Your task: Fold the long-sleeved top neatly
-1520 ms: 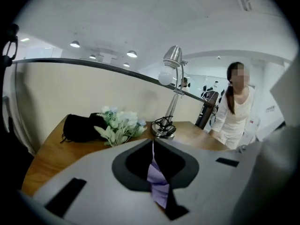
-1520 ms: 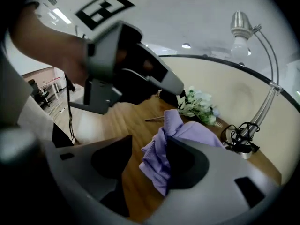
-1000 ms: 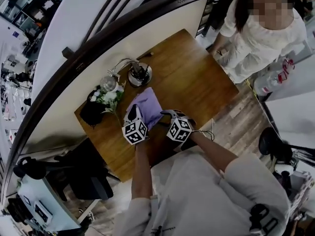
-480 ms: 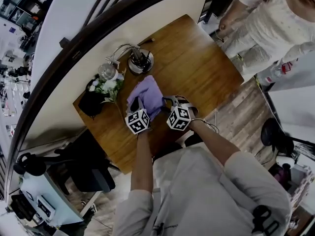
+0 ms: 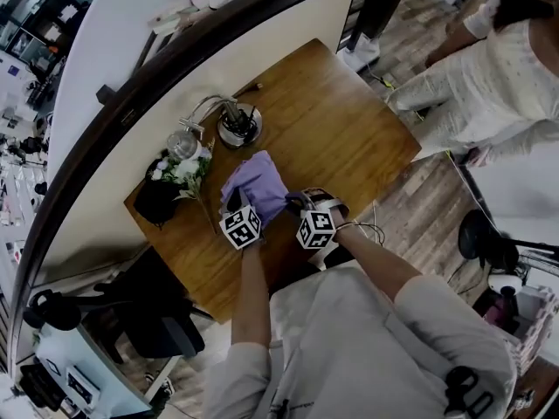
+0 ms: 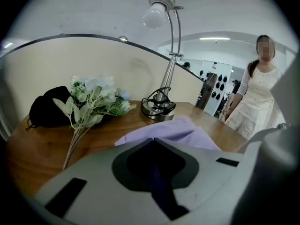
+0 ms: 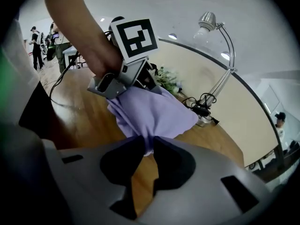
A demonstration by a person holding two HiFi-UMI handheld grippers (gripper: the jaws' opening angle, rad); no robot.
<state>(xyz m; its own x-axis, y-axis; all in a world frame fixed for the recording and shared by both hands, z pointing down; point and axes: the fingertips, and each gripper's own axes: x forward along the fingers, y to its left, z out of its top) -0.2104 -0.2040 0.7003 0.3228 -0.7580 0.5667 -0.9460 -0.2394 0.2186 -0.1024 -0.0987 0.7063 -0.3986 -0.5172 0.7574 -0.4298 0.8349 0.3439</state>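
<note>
The purple top (image 5: 255, 180) lies bunched mid-desk (image 5: 349, 138). The left hand-held gripper (image 5: 234, 202) is clenched on a fold. The right hand-held gripper (image 5: 293, 204) has just been closing and pinches only a thin gather, which may slip under pull. The flowers (image 5: 183, 168) at 9 o'clock could snag. Only the right gripper view shows that pinch; the head view seems too distant.
</note>
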